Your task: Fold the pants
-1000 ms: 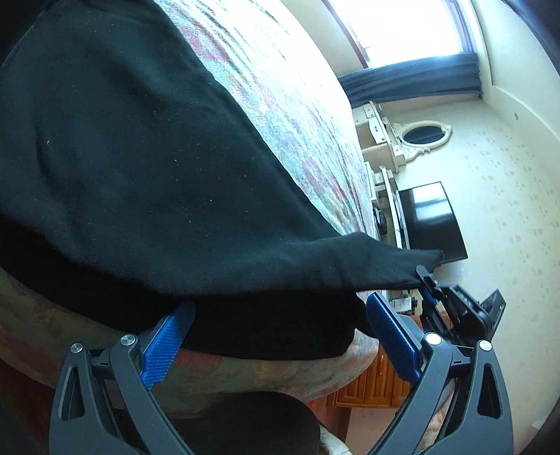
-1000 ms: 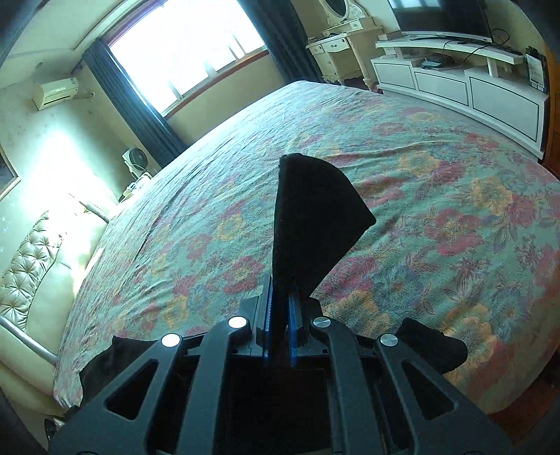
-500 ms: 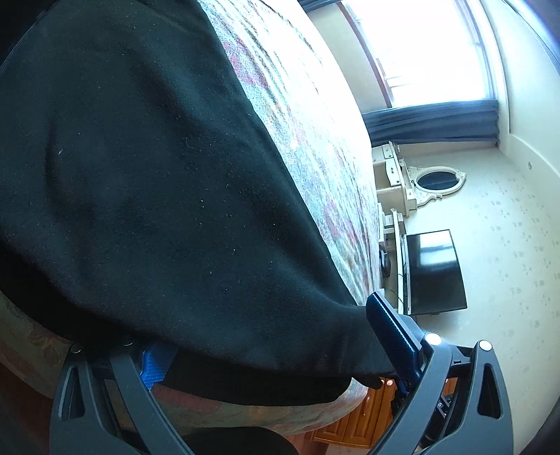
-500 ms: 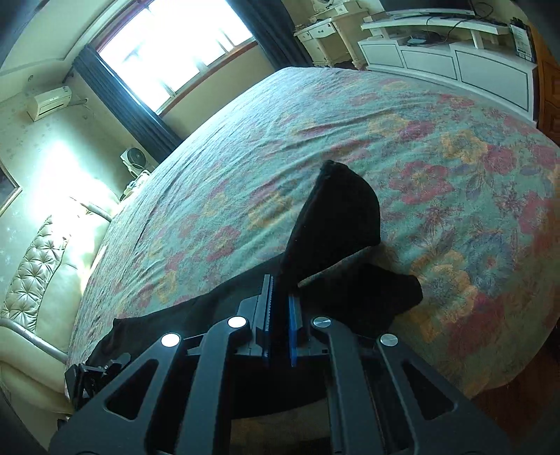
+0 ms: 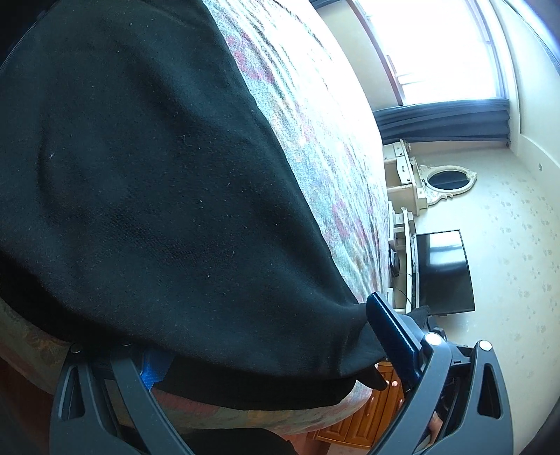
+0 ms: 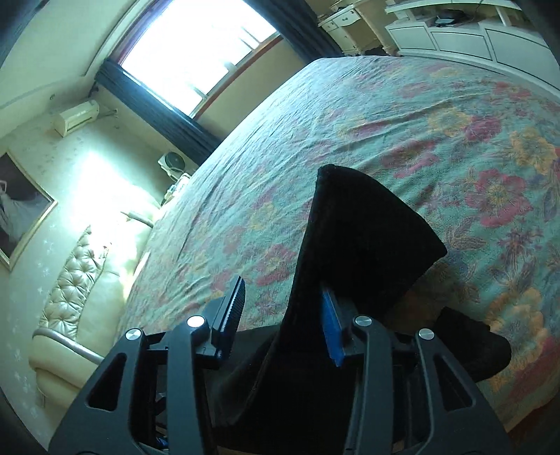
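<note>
The black pants [image 5: 157,192] lie spread over the floral bedspread [image 5: 315,140] and fill most of the left wrist view. My left gripper [image 5: 273,353] stands wide open at the bed's edge. The pants' hem drapes over its left finger and reaches the right finger [image 5: 392,336]. In the right wrist view a flap of the pants [image 6: 367,238] stands up between the jaws of my right gripper [image 6: 280,315], which are opening. The flap leans on the right blue pad [image 6: 330,322], and the left pad [image 6: 231,308] is clear of it.
The bedspread [image 6: 420,122] stretches far beyond the pants. A padded headboard [image 6: 70,280] is at the left and a white cabinet [image 6: 472,31] past the bed's far side. A television [image 5: 444,269] and a wooden cabinet [image 5: 364,420] stand beside the bed's corner.
My right gripper, shut on the black flap before, has parted its jaws and sunk toward the bed. In the left wrist view the pants' edge has come down over the left finger.
</note>
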A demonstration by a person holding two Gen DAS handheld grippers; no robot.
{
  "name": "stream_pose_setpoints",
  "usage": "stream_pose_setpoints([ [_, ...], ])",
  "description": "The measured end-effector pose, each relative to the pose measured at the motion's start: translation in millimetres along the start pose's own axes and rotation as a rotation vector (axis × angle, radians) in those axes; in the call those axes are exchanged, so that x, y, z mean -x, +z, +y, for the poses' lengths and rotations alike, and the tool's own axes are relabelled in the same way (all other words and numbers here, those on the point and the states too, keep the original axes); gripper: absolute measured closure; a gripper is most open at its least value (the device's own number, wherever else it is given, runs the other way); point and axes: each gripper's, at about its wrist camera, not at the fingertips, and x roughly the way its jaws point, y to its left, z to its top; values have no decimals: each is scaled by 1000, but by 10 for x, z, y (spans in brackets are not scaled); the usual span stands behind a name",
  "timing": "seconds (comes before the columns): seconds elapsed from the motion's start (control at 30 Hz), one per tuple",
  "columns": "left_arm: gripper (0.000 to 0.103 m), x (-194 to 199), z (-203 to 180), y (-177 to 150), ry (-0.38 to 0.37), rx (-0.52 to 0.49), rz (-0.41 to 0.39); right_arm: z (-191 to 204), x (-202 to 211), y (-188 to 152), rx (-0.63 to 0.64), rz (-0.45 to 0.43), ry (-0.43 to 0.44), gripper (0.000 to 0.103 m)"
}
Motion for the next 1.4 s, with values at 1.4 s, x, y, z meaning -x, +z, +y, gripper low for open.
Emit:
stream_pose_setpoints([
  [1.4,6,79,67,-27,-10,36,33,-1483,371,-1048,-512,-96,-108,79],
])
